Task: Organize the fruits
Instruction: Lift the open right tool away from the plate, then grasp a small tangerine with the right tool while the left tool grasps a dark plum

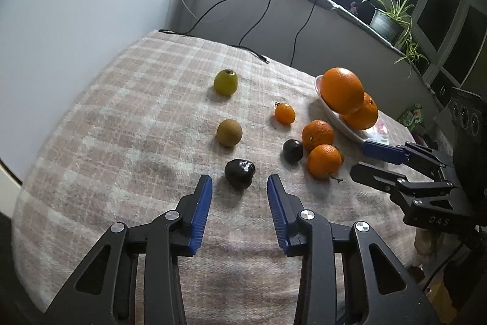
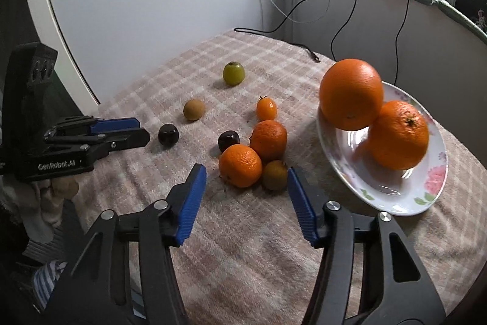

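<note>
left claw (image 1: 239,188) open, dark fruit (image 1: 239,169) at 12 | right claw (image 2: 246,177) open, nothing gripped, orange (image 2: 240,165) at 12 | pads to be centred before closing

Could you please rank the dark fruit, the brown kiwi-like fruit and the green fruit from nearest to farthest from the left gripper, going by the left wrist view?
From the left gripper:
1. Dark fruit, just ahead of the fingertips.
2. Brown kiwi-like fruit, farther back.
3. Green fruit, farthest.
</note>
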Demonstrator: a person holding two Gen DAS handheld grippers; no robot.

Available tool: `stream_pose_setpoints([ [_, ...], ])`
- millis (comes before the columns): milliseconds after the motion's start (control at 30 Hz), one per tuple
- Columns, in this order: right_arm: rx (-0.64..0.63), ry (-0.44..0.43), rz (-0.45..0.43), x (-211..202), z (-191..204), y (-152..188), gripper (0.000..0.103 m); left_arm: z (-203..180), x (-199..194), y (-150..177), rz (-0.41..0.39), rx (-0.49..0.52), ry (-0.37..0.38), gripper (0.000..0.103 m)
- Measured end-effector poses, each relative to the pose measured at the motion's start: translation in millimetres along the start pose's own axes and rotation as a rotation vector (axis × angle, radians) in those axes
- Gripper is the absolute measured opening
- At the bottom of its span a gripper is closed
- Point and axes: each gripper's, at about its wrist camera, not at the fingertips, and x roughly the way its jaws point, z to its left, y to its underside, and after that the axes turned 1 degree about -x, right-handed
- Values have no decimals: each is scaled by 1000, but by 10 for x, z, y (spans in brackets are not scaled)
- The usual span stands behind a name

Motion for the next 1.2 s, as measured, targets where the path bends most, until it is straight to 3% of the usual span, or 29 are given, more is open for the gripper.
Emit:
stream_pose_setpoints([
  [133,0,-3,12,97,10,-30,51,-9,35,11,9,7,1,36],
  [800,-149,74,59,352,232,-105,50,-63,296,-64,39,36,-29,36],
  [900,-199,101,70,382,305,-93,39,-53,323,-53,44,38,-29,36],
  [1067,-226,116,73,391,335,-92,38,-35,340,-41,43,48,-41,24],
  [1200,-223,116,70,381,337,-89,38,-24,340,-42,35,46,-38,23],
])
